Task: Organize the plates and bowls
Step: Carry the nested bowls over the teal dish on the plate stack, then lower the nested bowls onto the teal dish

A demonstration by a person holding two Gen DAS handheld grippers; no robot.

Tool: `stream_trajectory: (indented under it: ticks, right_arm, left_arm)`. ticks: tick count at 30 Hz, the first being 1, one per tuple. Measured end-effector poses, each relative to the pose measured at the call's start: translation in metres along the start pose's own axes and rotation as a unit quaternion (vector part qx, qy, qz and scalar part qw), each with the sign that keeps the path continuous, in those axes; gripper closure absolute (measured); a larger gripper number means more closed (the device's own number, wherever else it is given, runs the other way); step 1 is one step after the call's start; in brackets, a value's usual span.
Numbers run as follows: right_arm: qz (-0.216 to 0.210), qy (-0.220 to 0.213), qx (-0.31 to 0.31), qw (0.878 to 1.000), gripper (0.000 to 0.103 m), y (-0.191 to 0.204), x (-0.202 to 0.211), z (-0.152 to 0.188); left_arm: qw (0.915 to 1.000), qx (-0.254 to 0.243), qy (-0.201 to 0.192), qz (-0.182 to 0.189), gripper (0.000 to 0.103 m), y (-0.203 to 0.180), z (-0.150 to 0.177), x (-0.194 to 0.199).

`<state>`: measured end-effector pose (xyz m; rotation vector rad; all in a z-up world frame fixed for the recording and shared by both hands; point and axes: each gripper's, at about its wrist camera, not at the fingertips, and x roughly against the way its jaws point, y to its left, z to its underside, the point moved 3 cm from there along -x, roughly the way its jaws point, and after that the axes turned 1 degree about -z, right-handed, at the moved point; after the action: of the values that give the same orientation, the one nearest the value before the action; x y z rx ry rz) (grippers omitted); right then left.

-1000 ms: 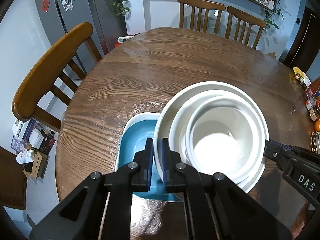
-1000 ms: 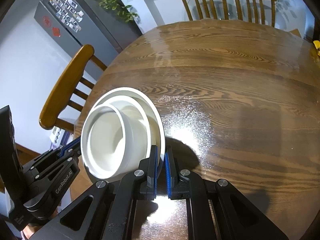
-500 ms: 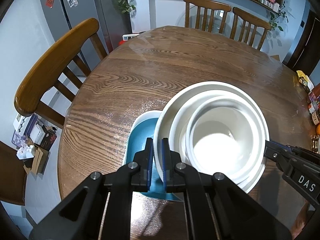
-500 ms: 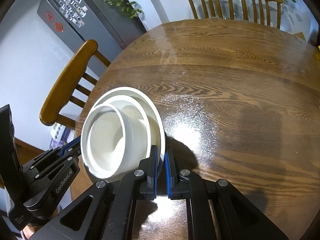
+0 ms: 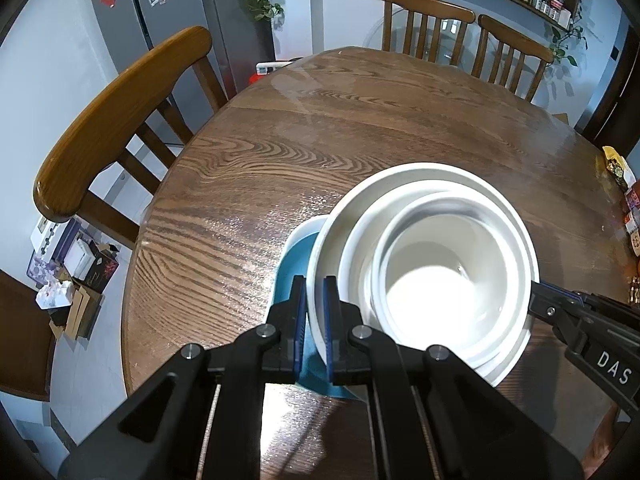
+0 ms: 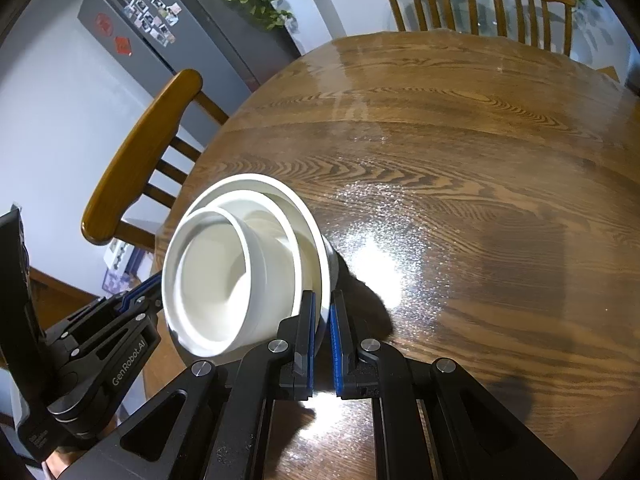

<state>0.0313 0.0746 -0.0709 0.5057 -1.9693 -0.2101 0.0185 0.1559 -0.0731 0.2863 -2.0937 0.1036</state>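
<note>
Above the blue dish [image 5: 298, 264] on the table [image 5: 360, 128], left gripper [image 5: 314, 312] and right gripper [image 6: 322, 320] each pinch opposite rims of the white bowl stack [image 5: 424, 264]; uneven lowering could slide the inner bowls

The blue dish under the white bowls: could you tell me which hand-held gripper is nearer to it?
Left. The left hand-held gripper grips the outer white bowl's rim right over the blue dish; the right hand-held gripper holds the opposite rim, away from it.

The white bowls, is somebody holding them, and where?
Yes. Both grippers hold the stack of white bowls by the biggest bowl's rim: left gripper on one side, right gripper opposite.
</note>
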Motion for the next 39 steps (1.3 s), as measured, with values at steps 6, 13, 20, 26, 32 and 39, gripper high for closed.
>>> stream_trajectory:
  ticks: [6,13,20,26,32,39]
  right_arm:
    - [-0.004,0.007,0.005,1.0,0.093,0.006,-0.008,-0.002]
    - [-0.007,0.012,0.01,1.0,0.093,0.01,-0.014,-0.004]
    - [-0.01,0.017,0.012,1.0,0.093,0.011,-0.019,-0.004]
    - [-0.012,0.022,0.013,1.0,0.093,0.013,-0.022,-0.005]
    - [-0.014,0.029,0.014,0.999,0.093,0.013,-0.026,-0.005]
    - [-0.015,0.036,0.013,0.999,0.093,0.013,-0.031,-0.005]
  left_arm:
    - [1.0,0.007,0.004,-0.006,0.1,0.007,0.0,-0.003]
    - [0.9999,0.012,0.007,-0.01,0.1,0.014,0.0,-0.007]
    - [0.9997,0.015,0.009,-0.014,0.1,0.017,0.001,-0.007]
    - [0.9996,0.017,0.014,-0.016,0.1,0.02,0.002,-0.01]
    - [0.9994,0.02,0.021,-0.018,0.1,0.022,0.004,-0.013]
    - [0.9991,0.023,0.03,-0.018,0.1,0.025,0.004,-0.02]
